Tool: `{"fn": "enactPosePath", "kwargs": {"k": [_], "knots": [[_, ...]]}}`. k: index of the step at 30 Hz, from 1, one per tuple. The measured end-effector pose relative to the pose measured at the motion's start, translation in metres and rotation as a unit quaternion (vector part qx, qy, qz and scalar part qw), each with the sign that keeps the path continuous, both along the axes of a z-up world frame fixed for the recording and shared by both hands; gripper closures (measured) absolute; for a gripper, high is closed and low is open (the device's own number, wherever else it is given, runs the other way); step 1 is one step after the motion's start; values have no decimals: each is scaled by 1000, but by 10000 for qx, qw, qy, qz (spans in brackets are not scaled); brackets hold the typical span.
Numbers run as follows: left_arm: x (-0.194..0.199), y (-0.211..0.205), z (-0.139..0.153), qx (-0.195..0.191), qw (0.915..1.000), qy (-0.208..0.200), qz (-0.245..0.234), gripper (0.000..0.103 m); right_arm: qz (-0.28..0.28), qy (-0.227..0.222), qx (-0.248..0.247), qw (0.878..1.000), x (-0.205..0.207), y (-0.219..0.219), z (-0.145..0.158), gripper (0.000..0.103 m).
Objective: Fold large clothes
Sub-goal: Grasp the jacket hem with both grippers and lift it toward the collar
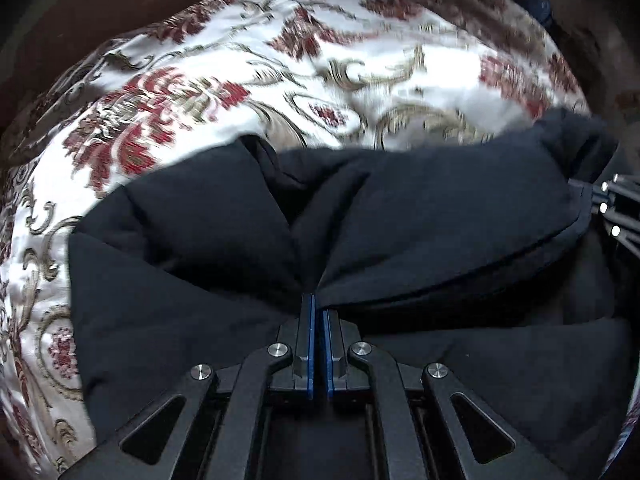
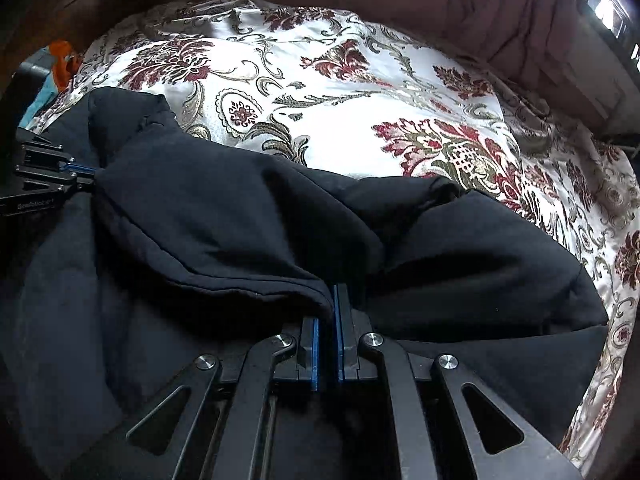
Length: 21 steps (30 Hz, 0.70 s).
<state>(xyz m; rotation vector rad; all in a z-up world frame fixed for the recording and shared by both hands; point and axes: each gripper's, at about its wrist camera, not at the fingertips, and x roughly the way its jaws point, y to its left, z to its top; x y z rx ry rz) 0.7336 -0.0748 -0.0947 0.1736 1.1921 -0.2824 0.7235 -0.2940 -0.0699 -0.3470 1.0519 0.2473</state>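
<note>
A large dark navy padded garment (image 1: 400, 208) lies on a floral bedspread (image 1: 200, 92). My left gripper (image 1: 318, 300) is shut on a pinched fold of the garment, with the cloth bunched up ahead of the fingers. My right gripper (image 2: 335, 292) is shut on another fold of the same garment (image 2: 224, 224). The right gripper shows at the right edge of the left wrist view (image 1: 612, 208). The left gripper shows at the left edge of the right wrist view (image 2: 52, 176), holding the cloth's far end. A folded-over flap stretches between the two grippers.
The white bedspread with red and olive flowers (image 2: 360, 112) spreads beyond the garment. A brownish-pink cloth or pillow (image 2: 500, 12) lies at the back right. Orange and teal items (image 2: 60, 64) sit at the far left. Dark wood surrounds the bed.
</note>
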Motion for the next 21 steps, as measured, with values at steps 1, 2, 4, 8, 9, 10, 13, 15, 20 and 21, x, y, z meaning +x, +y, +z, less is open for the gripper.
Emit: {"fn": "enactPosePath", "kwargs": {"k": [1,2,4,8,9,10,13,15,20,21], "knots": [[0,-1,-2,12,10000,-17,9,99,8,-25,38,10000,-2,-1,3,97],[1,0,-2,-46,10000,-27,39,99,18,-26,81,10000,-3,0,6,96],[0,8,1,-288,9995,-21,110,98,23,27,197,9998,-7,-3,15,93],[-5,28,17,-714,9970,151,257,94,-108,214,508,9984,-21,-16,41,83],[-7,31,25,-667,9972,212,249,94,-110,213,550,9982,-25,-17,48,79],[-10,32,31,-586,9977,223,246,94,-96,181,591,9980,-27,-18,55,77],[-20,38,61,-578,9982,-40,178,94,18,-77,849,9964,-27,-18,82,74],[-24,41,81,-873,9955,-322,154,91,-60,-229,1161,9930,-12,-14,95,73],[15,19,94,-1483,9857,-711,360,71,-599,306,2039,9767,38,-6,76,74],[22,15,90,-1554,9849,-665,375,71,-598,517,2051,9755,44,-3,65,74]]}}
